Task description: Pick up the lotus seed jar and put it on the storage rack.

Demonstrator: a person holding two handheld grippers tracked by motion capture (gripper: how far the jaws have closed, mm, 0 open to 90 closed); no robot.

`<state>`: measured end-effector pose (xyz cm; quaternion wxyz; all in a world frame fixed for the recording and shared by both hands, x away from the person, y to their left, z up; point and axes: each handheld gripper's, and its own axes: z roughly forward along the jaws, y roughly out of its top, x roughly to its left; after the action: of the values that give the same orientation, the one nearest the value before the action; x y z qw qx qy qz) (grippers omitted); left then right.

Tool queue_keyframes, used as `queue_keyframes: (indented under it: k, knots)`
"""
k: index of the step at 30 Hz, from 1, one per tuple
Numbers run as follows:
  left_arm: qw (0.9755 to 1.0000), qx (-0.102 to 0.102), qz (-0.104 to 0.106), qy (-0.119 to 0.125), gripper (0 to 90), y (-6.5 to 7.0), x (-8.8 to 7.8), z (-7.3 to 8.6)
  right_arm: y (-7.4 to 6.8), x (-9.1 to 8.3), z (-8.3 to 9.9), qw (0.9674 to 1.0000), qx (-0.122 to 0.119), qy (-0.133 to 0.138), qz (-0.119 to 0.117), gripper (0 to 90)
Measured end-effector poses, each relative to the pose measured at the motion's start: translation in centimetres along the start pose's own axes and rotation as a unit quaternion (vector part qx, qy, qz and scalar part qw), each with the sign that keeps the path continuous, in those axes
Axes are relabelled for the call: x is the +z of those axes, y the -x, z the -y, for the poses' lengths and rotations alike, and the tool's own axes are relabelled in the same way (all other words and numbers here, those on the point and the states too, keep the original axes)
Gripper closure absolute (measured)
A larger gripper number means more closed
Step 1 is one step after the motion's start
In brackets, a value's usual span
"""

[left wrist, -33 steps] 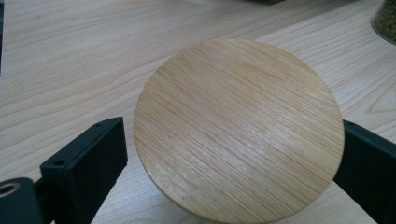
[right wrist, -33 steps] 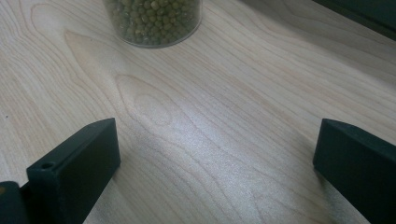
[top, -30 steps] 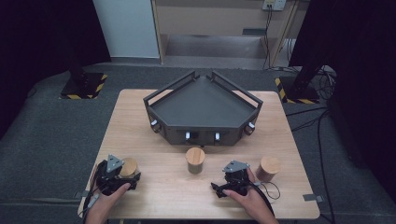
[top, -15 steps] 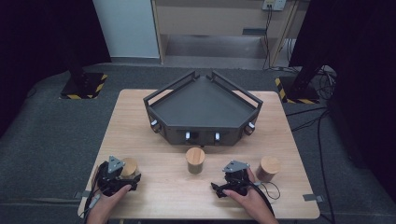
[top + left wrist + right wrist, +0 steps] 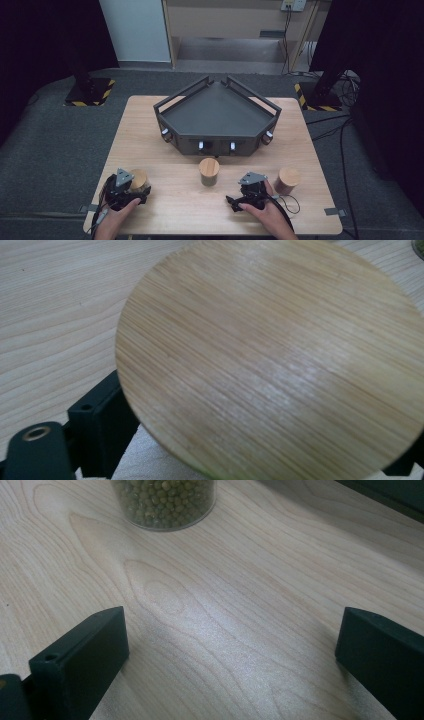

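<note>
A jar with a round bamboo lid [image 5: 270, 355] stands at the table's near left [image 5: 139, 179]. My left gripper [image 5: 135, 192] is open, its black fingers [image 5: 100, 425] on either side of the jar below the lid; the jar's body is hidden. A clear jar of green beans [image 5: 209, 171] stands at the front centre, ahead of my right gripper [image 5: 165, 502]. The right gripper [image 5: 240, 194] rests on the wood, open and empty [image 5: 232, 655]. A third, brownish jar [image 5: 287, 180] sits just right of that hand.
A dark grey angular tray [image 5: 220, 142] with raised rails takes up the table's far middle, and its edge shows at the top right of the right gripper view [image 5: 390, 495]. Cables [image 5: 340, 130] trail on the floor to the right. The table's front edge [image 5: 210, 233] is close to both hands.
</note>
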<state>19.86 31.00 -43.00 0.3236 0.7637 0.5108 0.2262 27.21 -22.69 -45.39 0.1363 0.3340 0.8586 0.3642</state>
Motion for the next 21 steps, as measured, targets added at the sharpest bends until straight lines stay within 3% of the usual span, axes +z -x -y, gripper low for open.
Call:
queue_keyframes:
  k: [6, 16, 21]
  knots:
    - [0.9998, -0.007, 0.014, 0.009, 24.2, -0.4, 0.1, 0.5, 0.0, 0.0, 0.0, 1.0000, 0.000, 0.000, 0.000, 0.8]
    - [0.9995, 0.012, -0.002, 0.029, 24.4, 0.3, -0.8, 0.7, 0.0, 0.0, 0.0, 1.0000, 0.000, 0.000, 0.000, 0.9]
    - [0.9991, 0.022, 0.001, 0.037, 24.4, 0.7, -2.0, -0.3, 0.0, 0.0, 0.0, 1.0000, 0.000, 0.000, 0.000, 0.9]
